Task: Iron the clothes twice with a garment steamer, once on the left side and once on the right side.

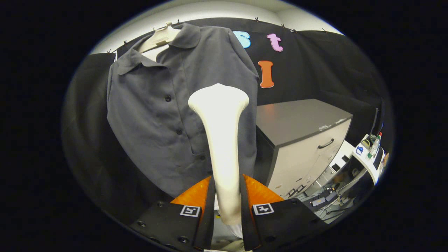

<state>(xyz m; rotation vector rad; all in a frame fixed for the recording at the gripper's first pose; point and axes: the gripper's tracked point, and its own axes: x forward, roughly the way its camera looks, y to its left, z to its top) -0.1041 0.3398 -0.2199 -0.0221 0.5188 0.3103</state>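
White, smooth, hard-looking steamer (219,140): handle clamped between both fingers of the gripper (225,196), long axis running straight ahead toward 12 o'clock, flared head hanging in front of the shirt's buttoned middle, contact not discernible. Grey woven shirt (154,115): collared, dark buttons, hung on a pale hanger (159,37), its wider panel lying at 10 o'clock from the head. Grey-topped cabinet (301,119): boxy, flat, at 2 o'clock beyond the fingers.

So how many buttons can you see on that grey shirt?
3 on the grey shirt: one below the collar, one mid-chest, one lower, beside the white steamer held in the gripper. The steamer may hide more.
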